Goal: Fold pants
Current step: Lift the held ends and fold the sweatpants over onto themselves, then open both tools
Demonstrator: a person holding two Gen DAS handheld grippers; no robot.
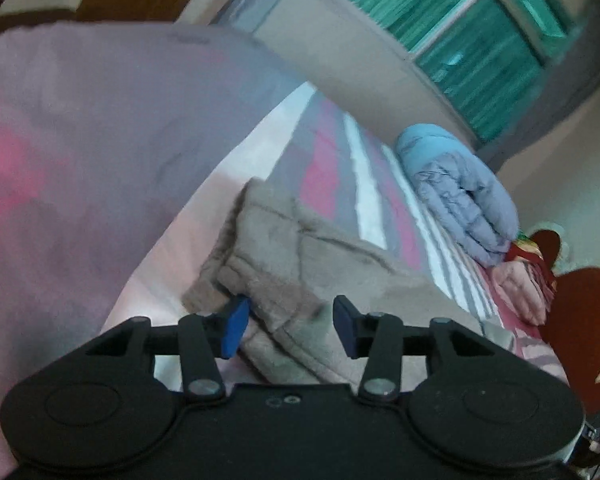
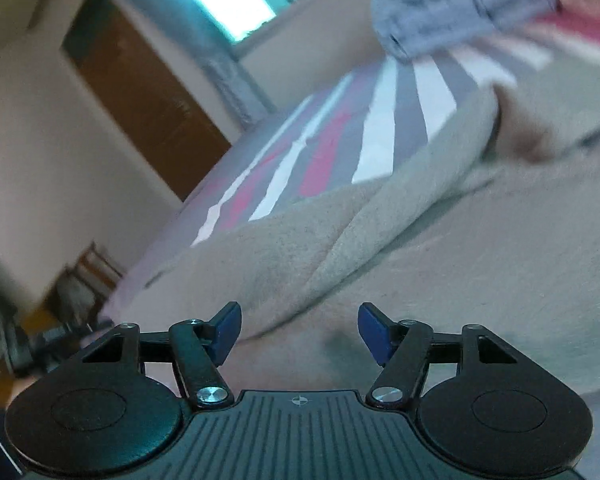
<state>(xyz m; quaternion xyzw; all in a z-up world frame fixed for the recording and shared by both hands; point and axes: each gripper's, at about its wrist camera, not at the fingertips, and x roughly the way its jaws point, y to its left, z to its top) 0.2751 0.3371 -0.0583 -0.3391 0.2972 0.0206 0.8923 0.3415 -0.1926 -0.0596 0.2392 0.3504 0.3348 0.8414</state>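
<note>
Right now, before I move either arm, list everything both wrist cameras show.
pants: one, beige fleece, bunched on the bed just ahead of both tongs
bedsheet: one, pink, grey and white stripes, under the pants
quilt: one, light blue, folded at the far side of the bed
pink bedding: one pile, beside the quilt
window: one, green, on the far wall
door: one, brown, in the right wrist view
left tongs: open, empty, blue pads
right tongs: open, empty, blue pads
</note>
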